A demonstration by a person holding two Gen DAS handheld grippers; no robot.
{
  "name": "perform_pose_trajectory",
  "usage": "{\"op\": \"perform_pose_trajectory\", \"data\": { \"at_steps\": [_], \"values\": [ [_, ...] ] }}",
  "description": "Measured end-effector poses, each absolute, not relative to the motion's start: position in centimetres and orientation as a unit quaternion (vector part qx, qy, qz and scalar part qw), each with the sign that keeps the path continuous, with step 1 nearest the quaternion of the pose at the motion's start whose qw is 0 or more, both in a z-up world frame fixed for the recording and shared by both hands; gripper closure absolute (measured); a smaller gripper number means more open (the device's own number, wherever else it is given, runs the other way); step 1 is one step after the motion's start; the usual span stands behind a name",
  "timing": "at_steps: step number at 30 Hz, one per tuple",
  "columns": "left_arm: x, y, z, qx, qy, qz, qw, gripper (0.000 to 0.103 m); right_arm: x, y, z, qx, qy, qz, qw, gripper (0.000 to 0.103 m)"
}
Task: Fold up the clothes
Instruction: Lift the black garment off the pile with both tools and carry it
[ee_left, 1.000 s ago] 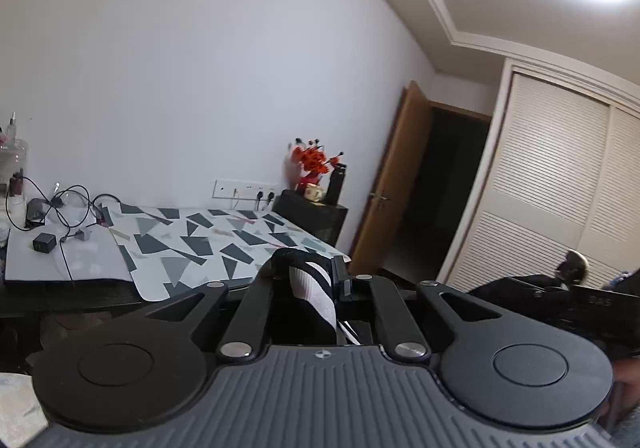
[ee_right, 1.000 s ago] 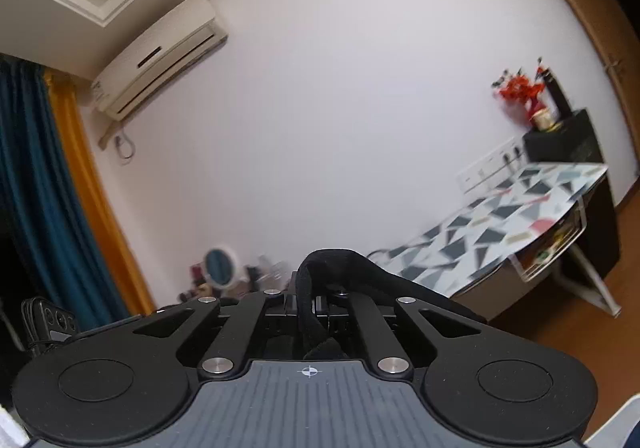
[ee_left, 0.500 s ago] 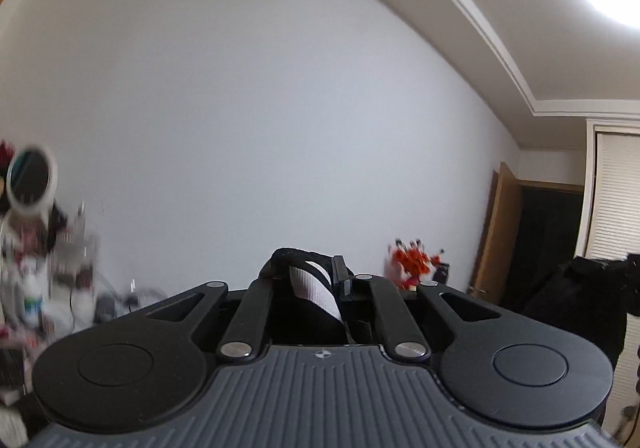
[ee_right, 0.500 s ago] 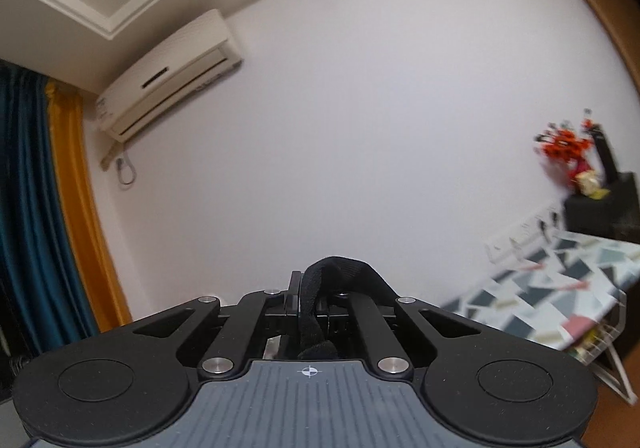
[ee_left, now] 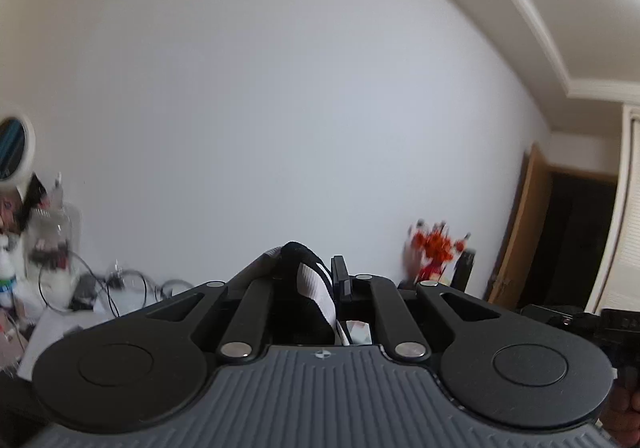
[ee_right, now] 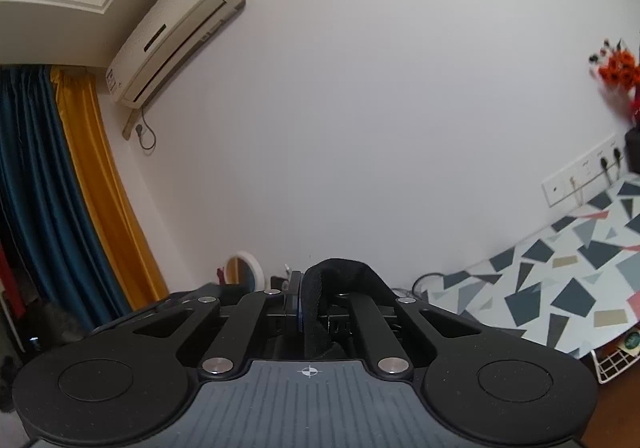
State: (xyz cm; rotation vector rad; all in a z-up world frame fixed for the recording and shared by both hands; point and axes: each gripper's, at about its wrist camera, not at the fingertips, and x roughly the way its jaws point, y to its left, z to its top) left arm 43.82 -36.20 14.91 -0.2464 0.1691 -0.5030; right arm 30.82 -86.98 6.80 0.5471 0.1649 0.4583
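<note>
I hold two tools, one in each hand, both raised and pointing toward a plain white wall. My left tool (ee_left: 308, 276) is closed on a bunch of black and white striped cloth (ee_left: 316, 290), which rises in a hump between its fingers and drapes back toward the camera. My right tool (ee_right: 316, 288) is clamped on a fold of black fabric (ee_right: 340, 274); that fold arches over its fingertips and hangs down between them. I cannot tell whether both pieces belong to one garment.

Beyond and to the left of my left tool, a cluttered desk (ee_left: 52, 324) carries tangled black cables (ee_left: 104, 288), bottles and a round mirror (ee_left: 12, 153), all blurred. Ahead and to the right of it stands a bunch of orange-red flowers (ee_left: 434, 248), with a wooden door (ee_left: 520, 232) further right.

Above and to the left of my right tool, an air conditioner (ee_right: 172, 31) is mounted high on the wall, with blue and yellow curtains (ee_right: 60, 187) below it. To the right of this tool, a desk top with a grey geometric pattern (ee_right: 560, 268) slopes upward, a row of wall sockets (ee_right: 580, 171) behind it.
</note>
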Motion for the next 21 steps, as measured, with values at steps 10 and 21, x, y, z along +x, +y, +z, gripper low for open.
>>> {"op": "perform_pose_trajectory", "data": {
  "at_steps": [10, 21],
  "values": [
    [56.8, -54.8, 11.6, -0.106, 0.068, -0.149, 0.981, 0.093, 40.2, -108.9, 0.5, 0.290, 0.064, 0.232, 0.926, 0.101],
    [73.9, -63.2, 23.4, -0.171, -0.001, -0.060, 0.983, 0.093, 55.1, -118.9, 19.4, 0.167, -0.034, 0.255, 0.952, 0.101]
  ]
}}
